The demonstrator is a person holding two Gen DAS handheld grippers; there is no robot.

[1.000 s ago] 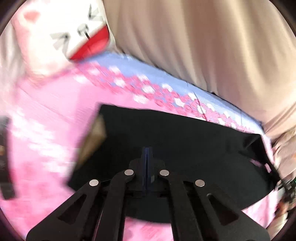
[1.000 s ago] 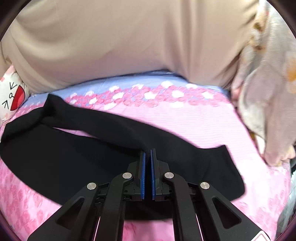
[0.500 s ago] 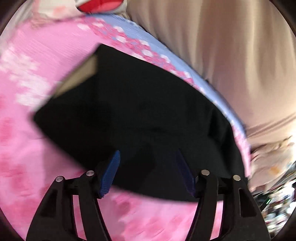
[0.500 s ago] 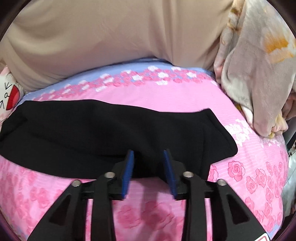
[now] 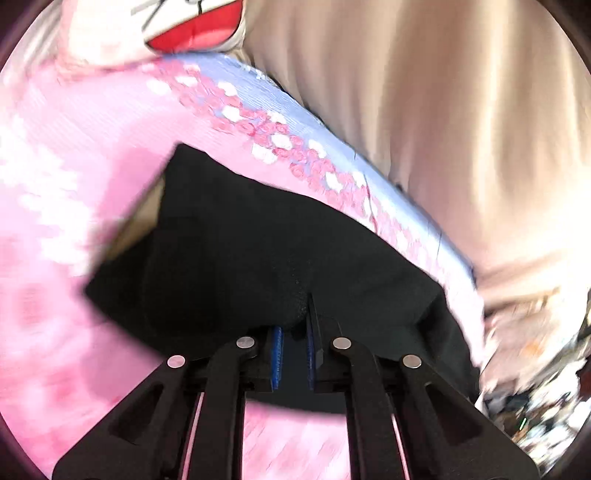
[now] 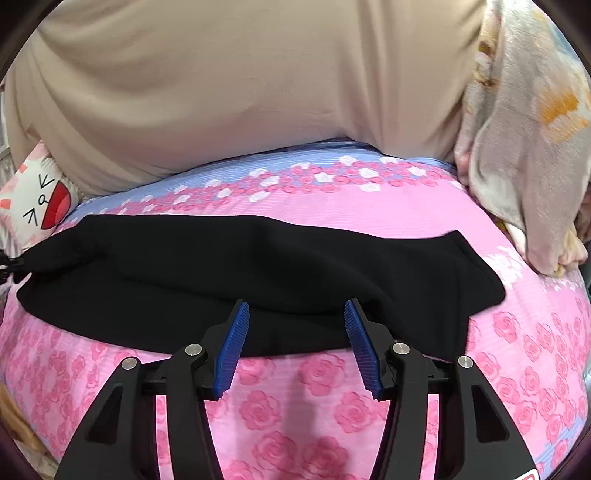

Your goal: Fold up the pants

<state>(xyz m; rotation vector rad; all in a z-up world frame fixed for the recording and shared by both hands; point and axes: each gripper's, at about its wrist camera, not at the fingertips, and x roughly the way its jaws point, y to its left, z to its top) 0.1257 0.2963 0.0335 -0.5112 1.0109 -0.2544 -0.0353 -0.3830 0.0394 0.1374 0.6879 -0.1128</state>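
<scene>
Black pants lie folded lengthwise across a pink flowered bedsheet. In the left wrist view the pants show their waist end, with a tan inner lining at the left corner. My left gripper has its blue pads close together, pinching the near edge of the pants. My right gripper is open and empty, its blue pads wide apart just above the near edge of the pants.
A beige curtain hangs behind the bed. A white cartoon pillow lies at the left, also in the left wrist view. A pale flowered blanket is heaped at the right.
My left gripper opened half a second ago and has now closed on the near edge of the pants. My right gripper let go and opened wider, drawing back a little.
</scene>
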